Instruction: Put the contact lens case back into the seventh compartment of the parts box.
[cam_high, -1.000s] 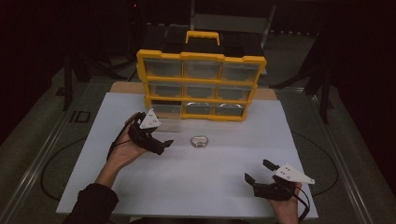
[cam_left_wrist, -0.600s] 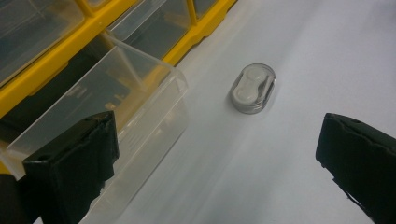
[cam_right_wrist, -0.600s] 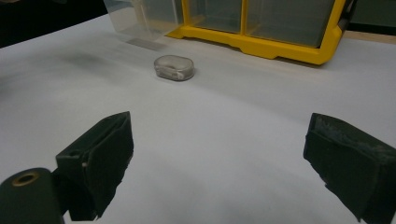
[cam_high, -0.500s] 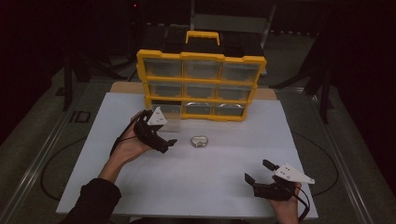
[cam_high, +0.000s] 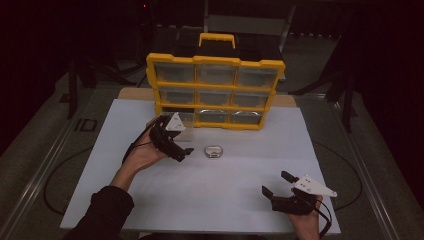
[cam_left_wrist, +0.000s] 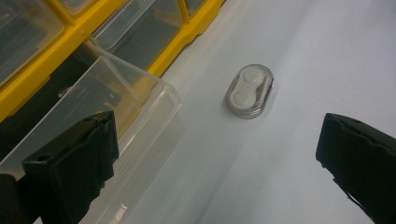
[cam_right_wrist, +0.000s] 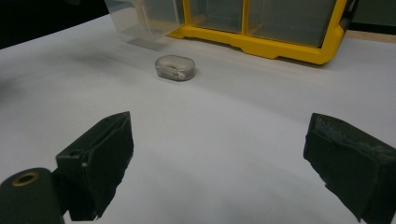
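Note:
A small clear oval case (cam_high: 214, 151) (cam_left_wrist: 250, 91) (cam_right_wrist: 175, 67) lies on the white table in front of a yellow organizer (cam_high: 215, 90) with clear drawers. Its bottom-left drawer (cam_high: 183, 119) (cam_left_wrist: 105, 116) (cam_right_wrist: 144, 18) is pulled out. My left gripper (cam_high: 183, 152) hovers open just left of the case, beside the pulled-out drawer, nothing between its jaws. In the left gripper view the case sits ahead between the jaws. My right gripper (cam_high: 277, 184) is open and empty low near the table's front right, far from the case.
The white table top (cam_high: 200, 195) ends at a front edge close to both hands. The organizer stands upright at the back with a yellow handle (cam_high: 217, 39) on top. Dark floor and metal rails surround the table.
My left gripper has moved right and slightly forward, closer to the oval case. The right gripper has stayed where it was.

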